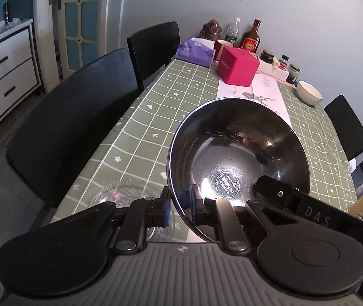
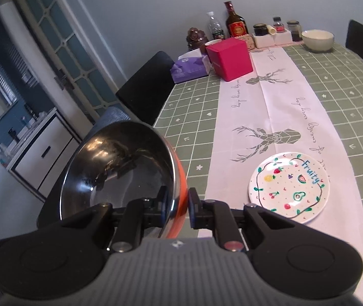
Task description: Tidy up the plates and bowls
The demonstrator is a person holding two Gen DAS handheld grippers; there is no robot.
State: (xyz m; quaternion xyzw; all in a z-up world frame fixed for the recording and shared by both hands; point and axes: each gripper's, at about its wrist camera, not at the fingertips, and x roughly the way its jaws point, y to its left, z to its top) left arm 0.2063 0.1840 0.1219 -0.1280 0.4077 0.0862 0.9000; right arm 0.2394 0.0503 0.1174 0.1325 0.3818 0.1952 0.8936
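Claws grip 1 steel bowl from 2 sides: the left claw [image 1: 178, 205] is pinched on the near rim of the bowl [image 1: 240, 150], the right claw [image 2: 177, 205] closed on its orange-backed edge, the bowl tilted above the bench [image 1: 140, 127]. Below the left claw lies a clear glass dish [image 1: 120, 193]. Right of the bowl sits a plate [image 2: 289, 187] lettered "Fruity" on a white runner [image 2: 278, 107] with deer prints and cursive script. Farther off stand a pink box [image 2: 229, 58], a purple tissue pack [image 2: 189, 67], bottles [image 2: 234, 21], jars and a white bowl [image 2: 317, 39] along the wall. Black chairs [image 1: 71, 125] line the bench's left edge.
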